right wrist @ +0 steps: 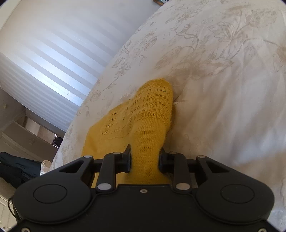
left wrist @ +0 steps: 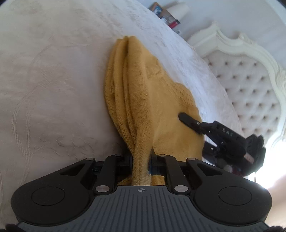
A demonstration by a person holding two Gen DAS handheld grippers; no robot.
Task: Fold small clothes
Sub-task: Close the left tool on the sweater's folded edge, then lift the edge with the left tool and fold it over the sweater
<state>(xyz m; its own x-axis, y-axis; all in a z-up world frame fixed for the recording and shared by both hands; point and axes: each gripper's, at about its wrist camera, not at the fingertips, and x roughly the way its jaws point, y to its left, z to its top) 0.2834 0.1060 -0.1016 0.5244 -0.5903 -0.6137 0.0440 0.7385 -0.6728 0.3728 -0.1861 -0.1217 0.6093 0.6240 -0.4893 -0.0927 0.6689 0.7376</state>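
Observation:
A mustard-yellow knitted garment (left wrist: 143, 100) lies bunched in long folds on the white bedspread (left wrist: 53, 80). My left gripper (left wrist: 141, 160) is shut on a gathered edge of it. In the left wrist view the right gripper (left wrist: 189, 121) shows at the garment's right side, one black finger lying on the fabric. In the right wrist view my right gripper (right wrist: 144, 158) is shut on a plain-knit part of the same garment (right wrist: 143, 114), whose lace-patterned end lies ahead on the bedspread (right wrist: 223, 89).
A tufted white headboard (left wrist: 250, 85) stands at the right. Books and a white lamp (left wrist: 171, 14) sit beyond the bed. Striped window blinds (right wrist: 50, 67) and a dresser (right wrist: 21, 139) are to the left of the bed edge.

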